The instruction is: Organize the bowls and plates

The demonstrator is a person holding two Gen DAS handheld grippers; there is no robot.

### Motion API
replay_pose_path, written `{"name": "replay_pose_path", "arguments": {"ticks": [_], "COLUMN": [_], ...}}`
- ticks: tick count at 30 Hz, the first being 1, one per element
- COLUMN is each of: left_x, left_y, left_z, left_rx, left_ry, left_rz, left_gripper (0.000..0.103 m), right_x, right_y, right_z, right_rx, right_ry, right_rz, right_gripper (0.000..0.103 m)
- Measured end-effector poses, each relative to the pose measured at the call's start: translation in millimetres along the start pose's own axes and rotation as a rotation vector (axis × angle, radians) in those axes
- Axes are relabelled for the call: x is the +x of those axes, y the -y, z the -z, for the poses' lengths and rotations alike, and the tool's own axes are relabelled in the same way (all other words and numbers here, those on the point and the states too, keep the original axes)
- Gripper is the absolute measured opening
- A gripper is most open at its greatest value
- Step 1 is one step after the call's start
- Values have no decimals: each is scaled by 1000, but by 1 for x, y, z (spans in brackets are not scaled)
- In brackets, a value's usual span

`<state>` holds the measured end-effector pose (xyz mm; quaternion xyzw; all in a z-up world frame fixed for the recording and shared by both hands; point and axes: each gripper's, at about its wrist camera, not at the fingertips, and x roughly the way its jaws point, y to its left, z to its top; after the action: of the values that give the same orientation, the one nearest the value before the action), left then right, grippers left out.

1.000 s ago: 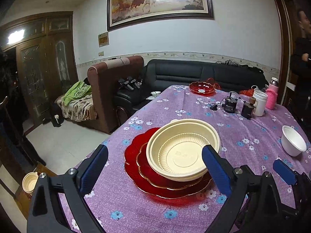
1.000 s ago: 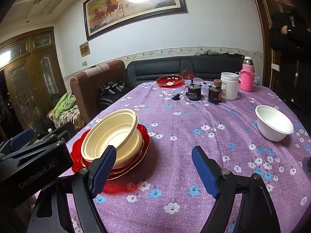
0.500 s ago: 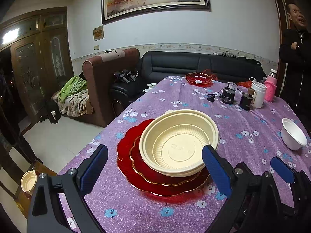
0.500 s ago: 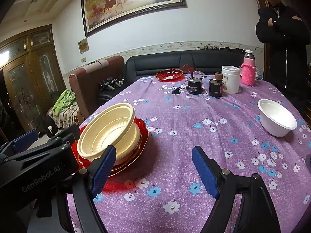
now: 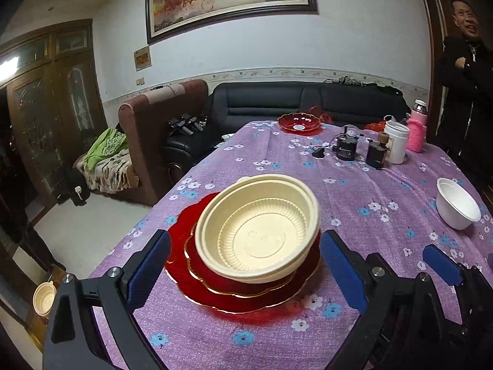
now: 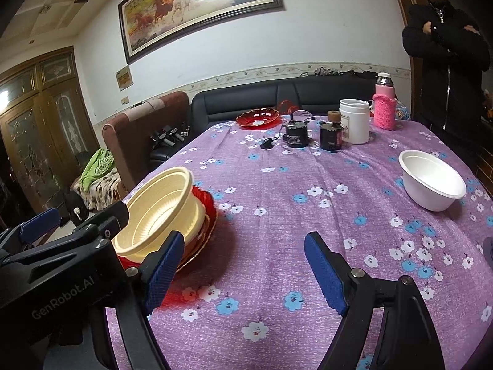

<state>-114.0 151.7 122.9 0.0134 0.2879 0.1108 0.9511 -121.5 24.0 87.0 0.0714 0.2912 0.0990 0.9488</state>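
A cream plastic bowl (image 5: 258, 231) sits on stacked red plates (image 5: 185, 240) near the table's front left; it also shows in the right wrist view (image 6: 160, 206). My left gripper (image 5: 246, 271) is open and empty, its blue fingers on either side of the stack, just in front of it. My right gripper (image 6: 243, 277) is open and empty over bare cloth, right of the stack. A white bowl (image 6: 431, 182) stands at the right, also in the left wrist view (image 5: 457, 203). A red dish (image 5: 299, 122) sits at the far edge.
The table has a purple flowered cloth (image 6: 308, 215). A white jar (image 6: 354, 120), a pink flask (image 6: 384, 104) and two dark containers (image 6: 331, 135) stand at the far right. A person in black (image 6: 446, 49) stands beyond them. A sofa (image 5: 308, 104) lies behind.
Both grippers have drawn back and down a little, so the bowl stack sits closer between the left fingers. Nothing was taken hold of.
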Motion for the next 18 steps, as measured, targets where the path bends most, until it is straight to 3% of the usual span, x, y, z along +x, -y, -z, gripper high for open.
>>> {"name": "replay_pose_path", "arguments": {"ticks": [10, 18], "left_x": [3, -1], "left_y": [18, 45], "left_z": [-2, -25], "left_rx": [37, 109], "left_ry": [-13, -38], "left_rz": [10, 157], "left_gripper": [97, 97], "right_x": [3, -7], "right_y": [22, 47], "right_z": [2, -9], "right_rx": [51, 74], "right_ry": [-12, 10], "right_rz": [5, 41], "right_gripper": [85, 85]}}
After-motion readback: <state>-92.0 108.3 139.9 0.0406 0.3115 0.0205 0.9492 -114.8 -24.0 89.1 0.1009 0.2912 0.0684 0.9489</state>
